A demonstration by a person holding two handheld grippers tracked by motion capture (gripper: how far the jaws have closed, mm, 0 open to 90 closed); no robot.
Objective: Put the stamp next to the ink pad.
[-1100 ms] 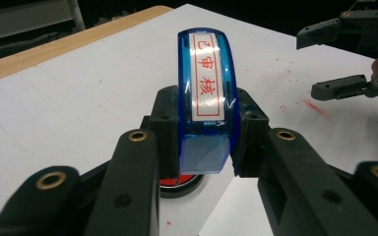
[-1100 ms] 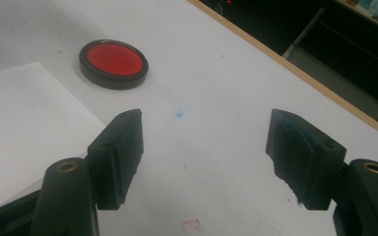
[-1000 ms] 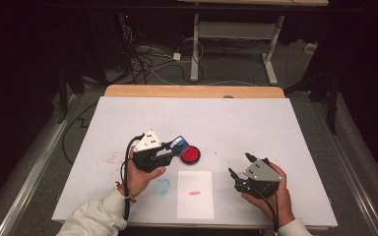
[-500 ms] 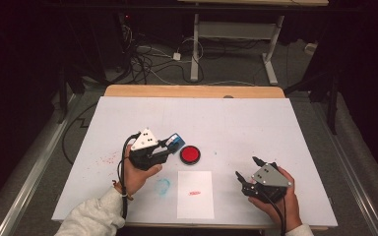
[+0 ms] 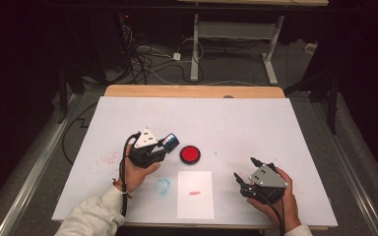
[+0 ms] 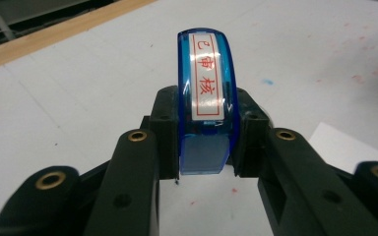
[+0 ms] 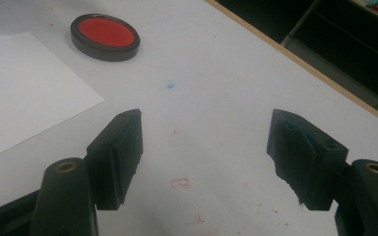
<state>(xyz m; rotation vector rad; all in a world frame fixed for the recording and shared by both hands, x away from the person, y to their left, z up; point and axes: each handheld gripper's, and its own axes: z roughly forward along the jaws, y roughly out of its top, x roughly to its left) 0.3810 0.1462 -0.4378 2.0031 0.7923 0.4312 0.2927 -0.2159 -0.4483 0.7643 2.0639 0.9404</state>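
A blue transparent stamp with a white label of red characters sits upright between the jaws of my left gripper, which is shut on it. It hangs just left of a round black ink pad with a red face. A white sheet of paper lies near the front edge and bears a small red stamp mark. My right gripper stands open over the bare table to the right of the sheet, with nothing between its jaws.
The white table top carries faint red specks and a blue smudge left of the paper. A wooden strip runs along the far edge. Beyond it, cables and a desk frame stand on the dark floor.
My left gripper with the stamp has drawn slightly left, away from the ink pad. The right hand has shifted a little toward the front right edge.
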